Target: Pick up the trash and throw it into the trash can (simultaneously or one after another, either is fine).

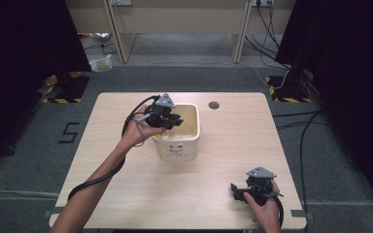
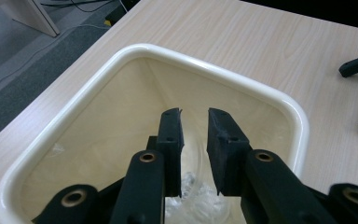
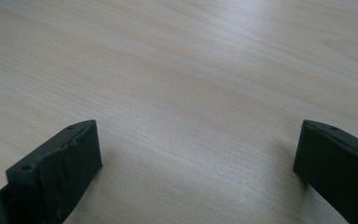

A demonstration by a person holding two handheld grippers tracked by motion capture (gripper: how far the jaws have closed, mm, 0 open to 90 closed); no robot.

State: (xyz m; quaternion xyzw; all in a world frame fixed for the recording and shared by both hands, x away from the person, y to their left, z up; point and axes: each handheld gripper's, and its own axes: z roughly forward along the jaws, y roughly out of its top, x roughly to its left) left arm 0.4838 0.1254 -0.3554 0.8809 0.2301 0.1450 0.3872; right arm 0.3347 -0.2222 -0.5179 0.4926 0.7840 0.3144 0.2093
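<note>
item: cream plastic bin [image 1: 177,145], square-ish with rounded corners and a thick rolled rim, walls tapering inward toward the bottom; a faint printed motif on the side facing the person. location: on the light wood-grain table [image 1: 126,184], a little left of centre and toward the far half. interior smooth, pale yellow-cream; something clear and crinkled, like thin plastic [image 2: 193,198], lies at the bottom, what it is cannot be told. left gripper [image 1: 167,118]: held in the person's left hand [image 1: 138,131] over the bin's left rim, jaws pointing down into the opening; in the left gripper view the left gripper [image 2: 195,135] has its jaws close together with a narrow gap between the pads, nothing between them, the tips inside the bin above the clear material. right gripper [image 1: 238,190]: held low in the person's right hand [image 1: 267,206] at the near right of the table, well apart from the bin; jaws spread wide, bare tabletop between them, holding nothing. black cable [image 1: 94,180] trails from the left gripper along the forearm.
</note>
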